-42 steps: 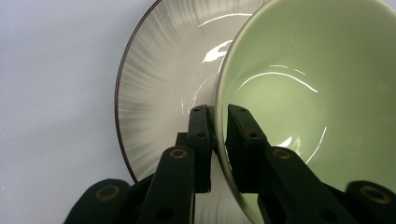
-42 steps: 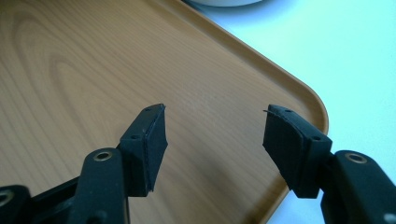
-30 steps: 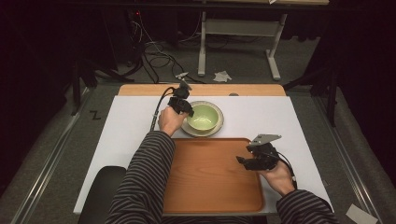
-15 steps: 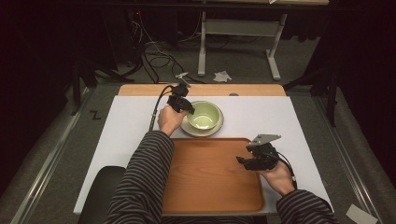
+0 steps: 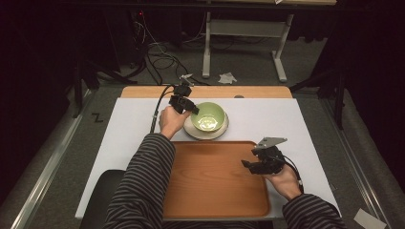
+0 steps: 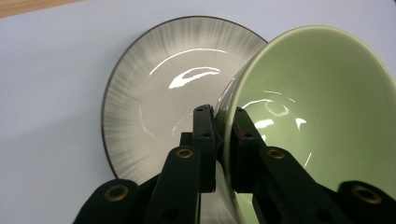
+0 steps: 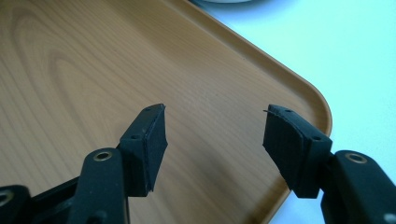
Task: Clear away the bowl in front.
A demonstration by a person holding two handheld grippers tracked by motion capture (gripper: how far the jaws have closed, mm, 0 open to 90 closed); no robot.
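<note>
A pale green bowl (image 5: pixel 208 115) is over a grey-streaked plate (image 5: pixel 192 130) at the back middle of the white table. My left gripper (image 5: pixel 190 108) is shut on the bowl's left rim; in the left gripper view the green bowl (image 6: pixel 317 107) hangs tilted above the plate (image 6: pixel 154 88), with one jaw inside the rim and one outside. My right gripper (image 5: pixel 249 165) hovers open over the right part of the wooden tray (image 5: pixel 205 176). In the right gripper view its pads (image 7: pixel 152 140) stand wide apart above the tray's corner (image 7: pixel 299 88), with nothing between them.
The white table top (image 5: pixel 119 138) runs left and right of the tray. A wooden strip (image 5: pixel 205 91) edges the far side. Beyond it stand a desk frame (image 5: pixel 248 38) and cables on the floor. A dark chair (image 5: pixel 98 195) sits at the near left.
The left gripper has lifted and tilted the bowl slightly on the plate. The right gripper has stayed in place over the tray.
</note>
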